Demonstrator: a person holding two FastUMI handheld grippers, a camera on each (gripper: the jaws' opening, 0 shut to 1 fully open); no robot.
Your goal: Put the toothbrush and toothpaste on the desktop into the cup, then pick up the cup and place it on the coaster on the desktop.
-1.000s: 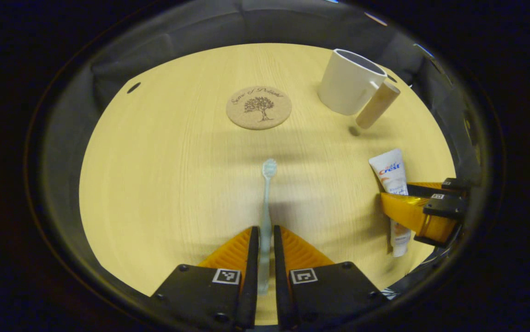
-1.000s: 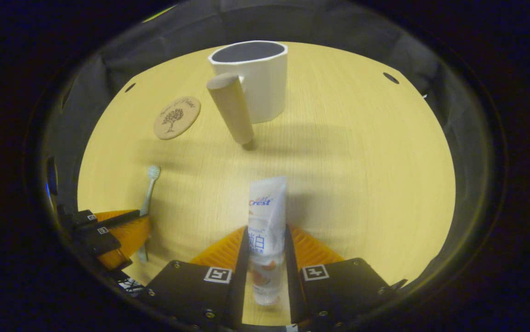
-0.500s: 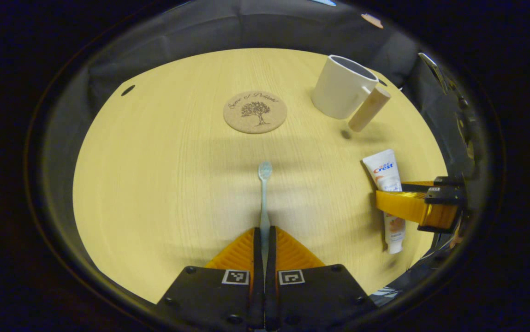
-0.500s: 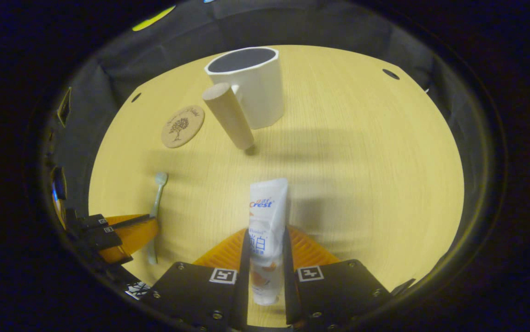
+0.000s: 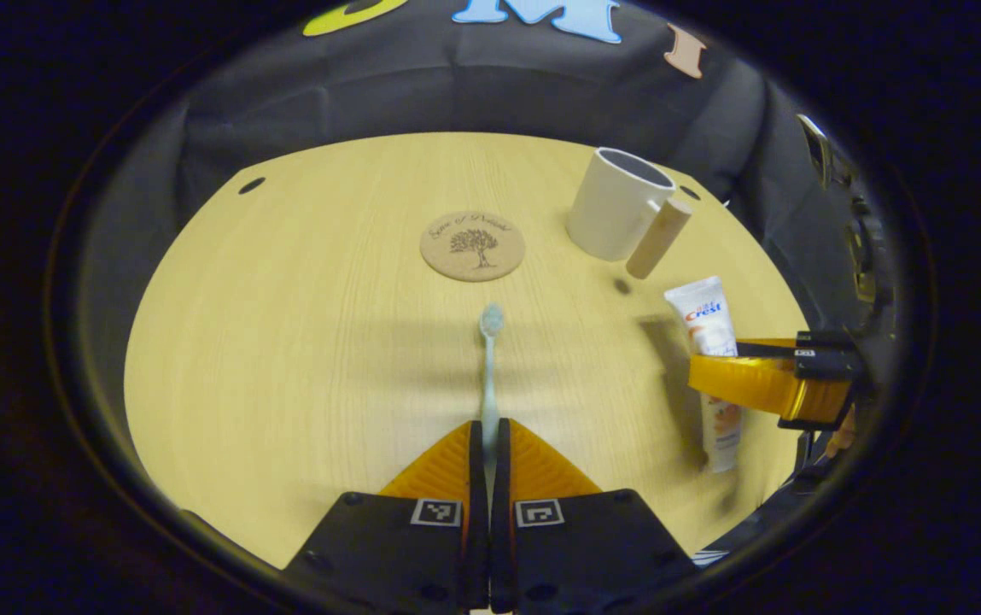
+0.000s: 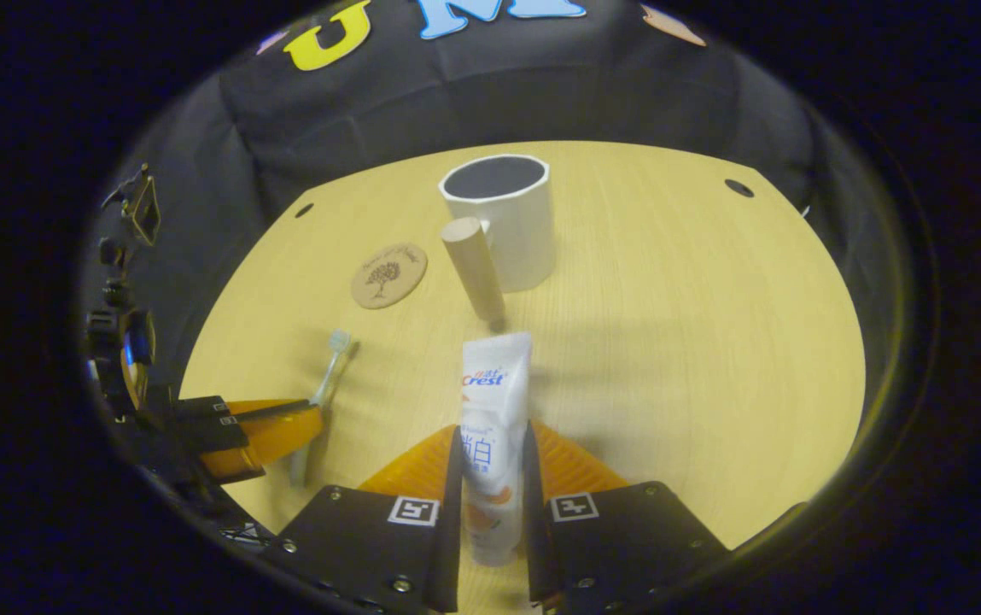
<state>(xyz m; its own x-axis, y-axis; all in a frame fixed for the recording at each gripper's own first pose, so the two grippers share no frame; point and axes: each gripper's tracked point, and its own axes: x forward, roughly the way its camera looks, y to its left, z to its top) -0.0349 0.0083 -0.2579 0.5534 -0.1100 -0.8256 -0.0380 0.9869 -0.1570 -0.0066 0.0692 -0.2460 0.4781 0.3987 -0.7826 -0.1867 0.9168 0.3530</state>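
A round, pale wooden desktop [image 5: 302,359] sits against the dark cloth wall of the booth. Toward its far side stands a white cup [image 6: 503,218], open end up, with a thick wooden handle [image 6: 473,269] sticking out toward the viewer. Seen from the left gripper view, the cup [image 5: 614,205] is at the far right of the desktop. To the left of the cup and apart from it, a round cork coaster [image 5: 472,246] printed with a tree lies flat, with nothing on it.

The right gripper [image 6: 493,465] has its two fingers closed on a white toothpaste tube [image 6: 494,401], pinching it near the capped lower end, so that the flat end points forward at the cup. In the left gripper view, the tube [image 5: 703,325] hangs with a shadow on the wood below it, so it appears lifted off the desktop.

The left gripper [image 5: 487,461] has its fingers pressed almost together on the handle of a thin, pale toothbrush [image 5: 488,359]. The bristle head points ahead toward the coaster. In the right gripper view, the toothbrush [image 6: 326,380] is at the left.
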